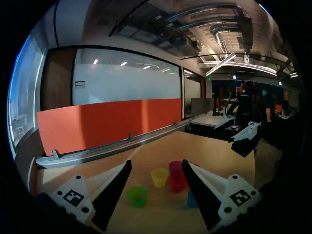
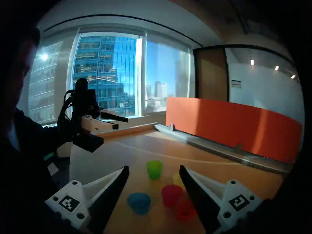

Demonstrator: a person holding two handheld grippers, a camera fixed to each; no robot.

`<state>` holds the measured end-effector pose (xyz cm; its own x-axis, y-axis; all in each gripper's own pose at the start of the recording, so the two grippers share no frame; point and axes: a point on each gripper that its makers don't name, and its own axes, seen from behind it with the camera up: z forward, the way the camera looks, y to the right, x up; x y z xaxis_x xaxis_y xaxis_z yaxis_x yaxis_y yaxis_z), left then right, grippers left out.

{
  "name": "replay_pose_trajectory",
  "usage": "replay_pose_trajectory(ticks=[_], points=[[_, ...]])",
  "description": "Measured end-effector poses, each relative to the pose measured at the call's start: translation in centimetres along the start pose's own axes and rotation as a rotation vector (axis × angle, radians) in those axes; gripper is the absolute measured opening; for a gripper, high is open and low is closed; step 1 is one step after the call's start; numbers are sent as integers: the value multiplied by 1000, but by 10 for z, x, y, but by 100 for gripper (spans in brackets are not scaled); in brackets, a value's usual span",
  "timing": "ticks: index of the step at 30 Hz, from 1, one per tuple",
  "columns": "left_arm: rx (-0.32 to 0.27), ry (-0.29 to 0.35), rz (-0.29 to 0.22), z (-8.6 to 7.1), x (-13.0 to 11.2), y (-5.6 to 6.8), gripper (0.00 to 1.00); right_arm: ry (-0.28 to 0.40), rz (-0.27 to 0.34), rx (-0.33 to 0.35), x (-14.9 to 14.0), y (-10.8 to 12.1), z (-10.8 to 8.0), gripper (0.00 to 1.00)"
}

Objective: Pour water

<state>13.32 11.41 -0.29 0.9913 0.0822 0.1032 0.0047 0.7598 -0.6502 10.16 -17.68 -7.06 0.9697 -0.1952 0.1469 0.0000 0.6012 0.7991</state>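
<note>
My right gripper (image 2: 153, 168) hovers, jaws wide apart, above the wooden table (image 2: 241, 177); I see a green cup (image 2: 154, 169), blue cup (image 2: 139, 202), pink cup (image 2: 171, 195), yellow cup (image 2: 177, 180) and red cup (image 2: 184, 210) clustered.

A big wooden table (image 1: 210, 150) has a long orange board (image 1: 109, 121) standing along its far edge. Behind the board is a white wall (image 1: 124, 84). Big windows (image 2: 156, 78) show tall glass buildings (image 2: 105, 70) and blue sky (it is sunny outside). Pipes (image 1: 220, 41) and a long bright lamp (image 1: 220, 64) hang under the ceiling.

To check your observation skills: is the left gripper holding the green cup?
No: the left gripper is open and the green cup stands free.
</note>
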Motion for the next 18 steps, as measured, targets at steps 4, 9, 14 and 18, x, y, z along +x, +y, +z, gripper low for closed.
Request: replay_pose_trajectory(ticks=[4, 9, 14, 18], points=[[-1, -24, -4, 3, -9, -3, 96, -28, -15, 12, -8, -2, 0, 100], [5, -62, 2, 7, -23, -8, 96, -70, -27, 23, -22, -3, 2, 100], [7, -95, 3, 12, -36, -13, 96, -98, -30, 40, -34, -6, 6, 100], [13, -122, 0, 16, -48, -18, 96, -128, -36, 51, -47, -8, 10, 100]])
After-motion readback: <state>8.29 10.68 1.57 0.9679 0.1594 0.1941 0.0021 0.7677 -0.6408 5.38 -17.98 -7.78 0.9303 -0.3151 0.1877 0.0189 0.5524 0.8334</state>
